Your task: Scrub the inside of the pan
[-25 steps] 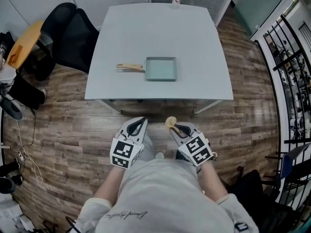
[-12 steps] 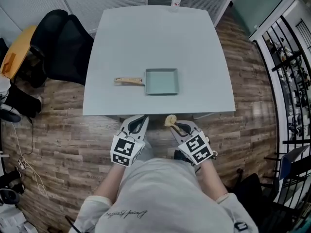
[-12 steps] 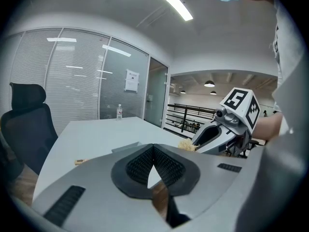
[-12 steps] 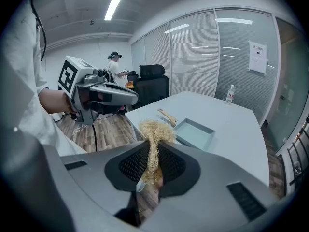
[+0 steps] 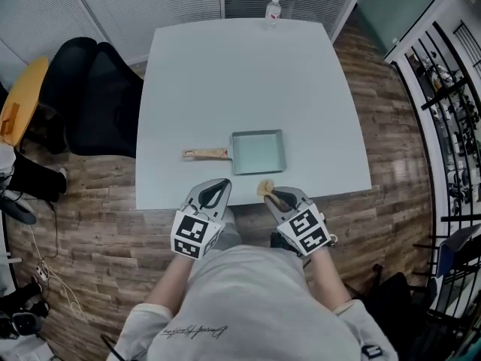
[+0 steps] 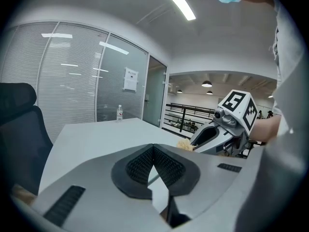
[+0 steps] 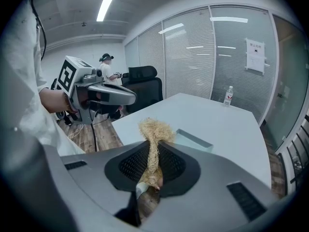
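A square pale-green pan [image 5: 258,151] with a wooden handle [image 5: 205,154] lies near the front edge of the white table [image 5: 240,74]; its rim also shows in the right gripper view [image 7: 193,140]. My right gripper [image 5: 264,190] is shut on a tan fibre scrubber [image 7: 154,134], held just short of the pan's near right corner. The scrubber [image 5: 264,188] sticks out past the jaw tips. My left gripper [image 5: 216,188] is shut with nothing in it, at the table's front edge below the handle. In the left gripper view the jaws meet [image 6: 153,151].
A water bottle [image 5: 272,10] stands at the table's far edge. Black chairs [image 5: 94,96] stand left of the table. Wood floor lies around it, with a black railing [image 5: 451,111] at the right. A person [image 7: 107,69] stands far off in the right gripper view.
Both grippers have come forward together from over the floor to the table's front edge; the pan now lies just ahead of them. Both stay shut, the right still on the scrubber.
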A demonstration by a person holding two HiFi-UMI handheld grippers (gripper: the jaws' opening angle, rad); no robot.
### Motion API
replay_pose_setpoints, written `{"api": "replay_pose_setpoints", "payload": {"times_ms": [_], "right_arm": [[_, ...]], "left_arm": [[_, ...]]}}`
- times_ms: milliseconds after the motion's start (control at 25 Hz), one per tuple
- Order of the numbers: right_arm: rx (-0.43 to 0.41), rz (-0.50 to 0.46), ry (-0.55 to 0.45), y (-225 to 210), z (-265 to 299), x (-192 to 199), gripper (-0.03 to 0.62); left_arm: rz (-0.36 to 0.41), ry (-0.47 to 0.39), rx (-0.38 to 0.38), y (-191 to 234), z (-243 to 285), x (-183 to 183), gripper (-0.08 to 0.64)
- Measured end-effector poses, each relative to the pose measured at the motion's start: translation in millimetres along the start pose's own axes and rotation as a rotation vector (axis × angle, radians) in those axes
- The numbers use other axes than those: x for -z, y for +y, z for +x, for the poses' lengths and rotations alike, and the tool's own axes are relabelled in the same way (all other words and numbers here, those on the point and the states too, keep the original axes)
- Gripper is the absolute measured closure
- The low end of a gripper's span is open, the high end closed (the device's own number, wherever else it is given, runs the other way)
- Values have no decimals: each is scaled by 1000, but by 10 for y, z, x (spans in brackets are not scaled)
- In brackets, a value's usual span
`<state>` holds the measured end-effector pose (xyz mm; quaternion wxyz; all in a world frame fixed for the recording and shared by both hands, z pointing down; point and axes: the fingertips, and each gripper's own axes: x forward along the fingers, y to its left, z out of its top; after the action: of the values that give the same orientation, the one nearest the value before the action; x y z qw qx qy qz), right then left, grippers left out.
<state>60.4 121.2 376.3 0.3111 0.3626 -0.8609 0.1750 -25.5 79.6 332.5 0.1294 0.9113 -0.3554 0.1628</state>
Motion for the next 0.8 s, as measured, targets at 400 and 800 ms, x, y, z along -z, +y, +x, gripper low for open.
{"api": "replay_pose_setpoints", "payload": {"times_ms": [400,800], "right_arm": [[63,6,-20,-293,429,-399,525],[71,21,6,-373,512,-418,525]], "left_arm": [[27,2,51,537,225,-162,549],[21,9,77,663,318,-208,549]]}}
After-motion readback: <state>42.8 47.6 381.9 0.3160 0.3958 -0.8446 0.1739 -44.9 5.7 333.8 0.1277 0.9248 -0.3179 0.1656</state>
